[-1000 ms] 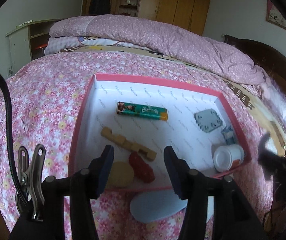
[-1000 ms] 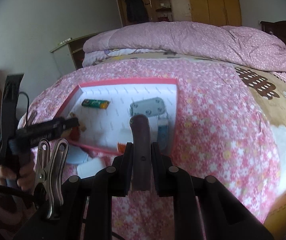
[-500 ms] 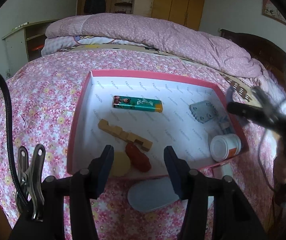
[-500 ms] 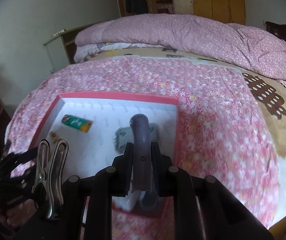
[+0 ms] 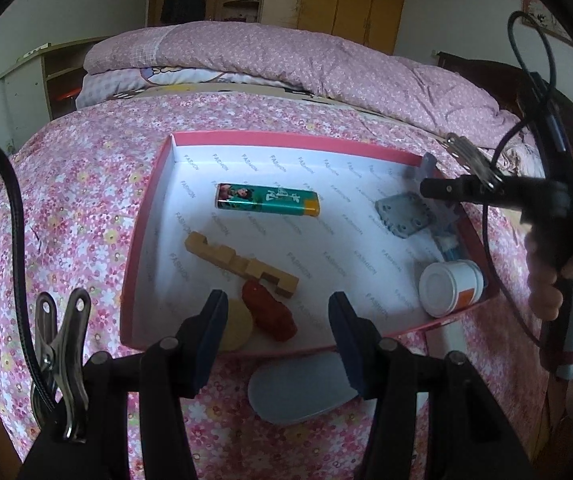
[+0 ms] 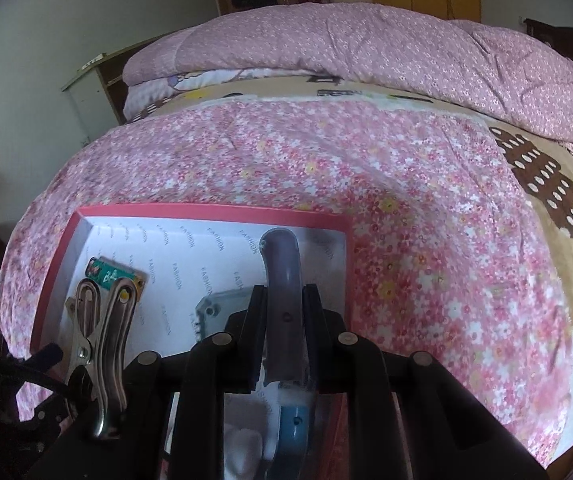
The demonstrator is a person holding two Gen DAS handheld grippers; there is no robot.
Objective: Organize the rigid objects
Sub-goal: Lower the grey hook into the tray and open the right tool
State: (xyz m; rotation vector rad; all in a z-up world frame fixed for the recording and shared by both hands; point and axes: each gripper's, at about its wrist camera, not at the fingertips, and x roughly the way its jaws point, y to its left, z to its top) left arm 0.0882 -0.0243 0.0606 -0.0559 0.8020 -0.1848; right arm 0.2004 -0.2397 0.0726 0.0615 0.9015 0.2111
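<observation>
Right tongs [image 6: 284, 316] are clamping tight on a grey-purple curved piece [image 6: 282, 276], jaws fully closed against its sides. The piece is sticking out forward past the tips, its bent end hanging over the far right corner of the pink box [image 6: 206, 211]. In the left view, I'm seeing the right tongs [image 5: 430, 184] reaching in over the box's right wall [image 5: 474, 236].

Left tongs [image 5: 276, 340] are standing wide open, gripping nothing, hovering above the near edge of the box. A grey oval plate [image 5: 302, 388] is lying on the bedspread [image 5: 74, 208] just outside the near wall, between the left fingers [image 5: 210, 332].

Inside the box:
- green lighter [image 5: 268, 199] lying flat toward the far side
- wooden notched block [image 5: 242, 264] lying diagonally mid-floor
- red lump [image 5: 268, 310] touching the block's near end
- yellow disc [image 5: 238, 324] just beside the red lump, partly hidden by my left finger
- grey perforated square [image 5: 404, 216] at the right side, directly under the right tongs
- white jar [image 5: 450, 288] on its side in the near right corner
- a blue-white item [image 5: 452, 246] between jar and square, too obscured to identify

The right tongs' body is blocking the view of the box's near right part in the right camera.
</observation>
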